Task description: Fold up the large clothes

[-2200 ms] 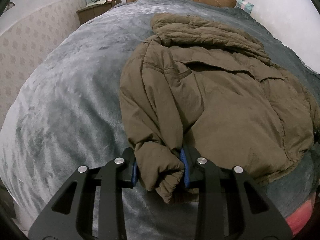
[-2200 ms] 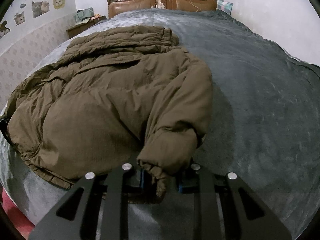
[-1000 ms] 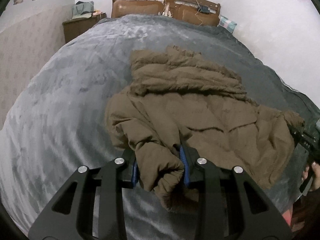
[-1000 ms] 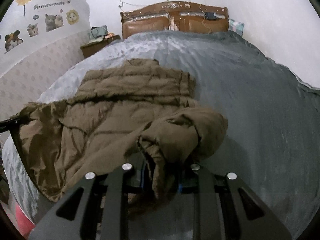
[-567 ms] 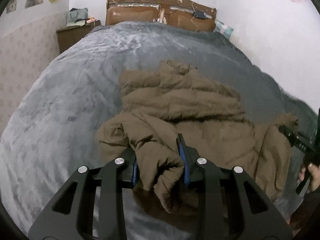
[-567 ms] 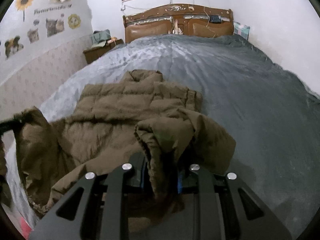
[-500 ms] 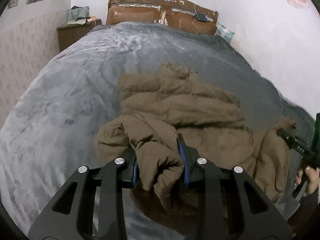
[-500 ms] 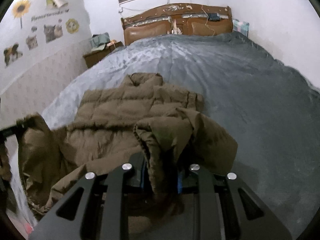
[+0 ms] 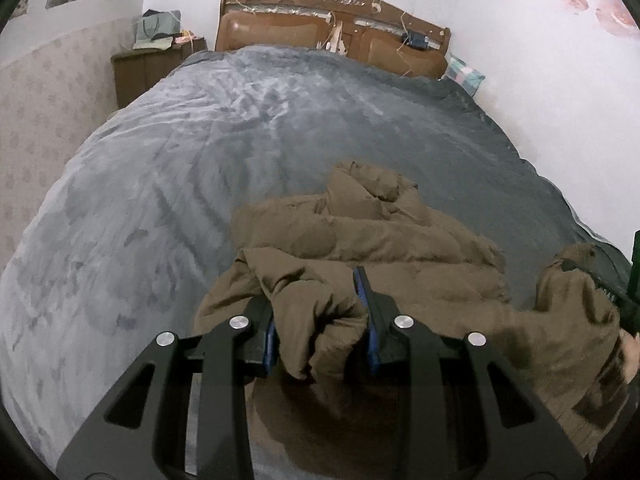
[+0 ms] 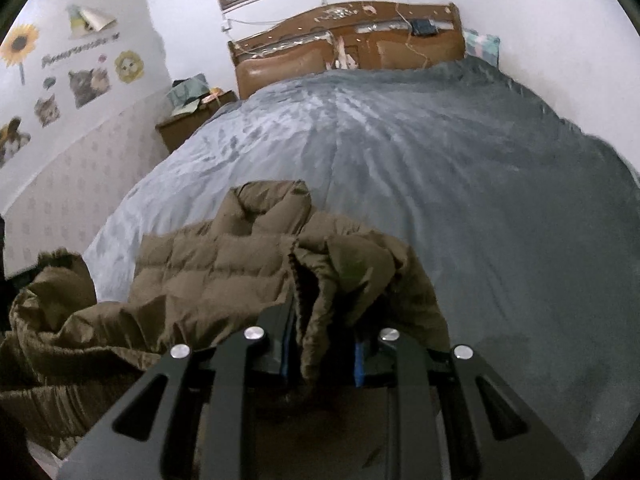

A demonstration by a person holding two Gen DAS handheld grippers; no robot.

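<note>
1. Between the blue pads of the left claw (image 9: pixel 320 332), a bunched cuff of the brown puffer jacket (image 9: pixel 400 256) is clamped; the right claw (image 10: pixel 324 344) is closed on a similar gathered fold of the same garment.
2. Location: the jacket is partly raised at its near edge by both claws. Its far portion, hood end included, rests on the grey blanket (image 9: pixel 208 152) of the bed, well short of the wooden headboard (image 9: pixel 328 28).
3. Handling, as judged: quilted padding makes the jacket soft, bulky and compliant. It will sag between grip points and spring back out of a crease. Weight is probably moderate.
4. The shell fabric looks smooth and may slip; a thick gathered bunch, as gripped now, holds better than a single layer.
5. Recommended grip points: cuffs, hem corners or shoulder seams, keeping the two claws level so the fold line stays straight.
</note>
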